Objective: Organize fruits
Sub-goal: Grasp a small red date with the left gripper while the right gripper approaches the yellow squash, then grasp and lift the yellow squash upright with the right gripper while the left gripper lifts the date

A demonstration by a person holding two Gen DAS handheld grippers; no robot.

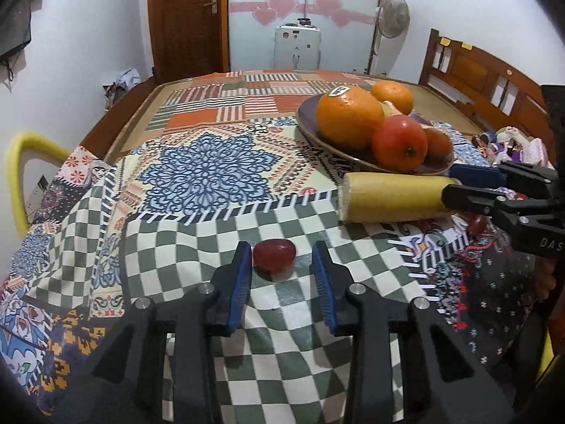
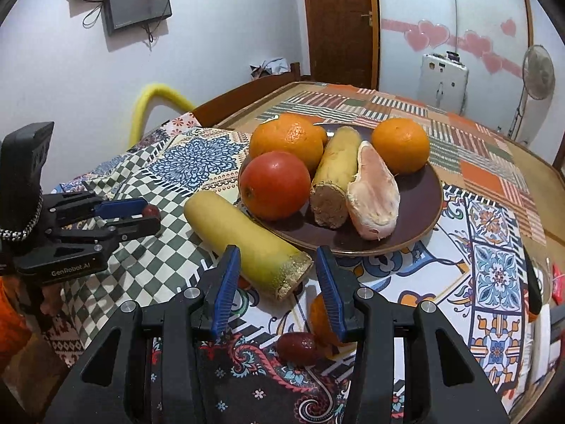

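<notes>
Holding the left gripper (image 1: 280,251) low over the checked part of the tablecloth (image 1: 197,233), with the jaws apart on either side of a small red fruit (image 1: 274,258). Showing the left pad right against the fruit and a clear gap at the right pad, so not pinching it. Lying on the cloth, that fruit, at about 6 o'clock in the left wrist view.

Clamping the right gripper (image 2: 277,258) on the cut end of a banana (image 2: 247,243), with the blue pads sitting against both of its sides as far as can be told. Resting along the cloth, the banana, and running from the jaws toward 10 o'clock, just beside the plate (image 2: 423,219) at that plate's 8 o'clock edge.

Carrying on the brown plate: a large orange (image 2: 286,141) at 11 o'clock, a smaller orange (image 2: 400,145) at 1 o'clock, a round red fruit (image 2: 275,185) at 9 o'clock, a second banana piece (image 2: 335,173) across the middle, and a peeled citrus segment (image 2: 374,198) leaning on it toward 4 o'clock.

Lying near the right gripper at 6 o'clock in its own view: another small red fruit (image 2: 296,348), touching an orange piece (image 2: 317,314) partly hidden behind the right finger.
</notes>
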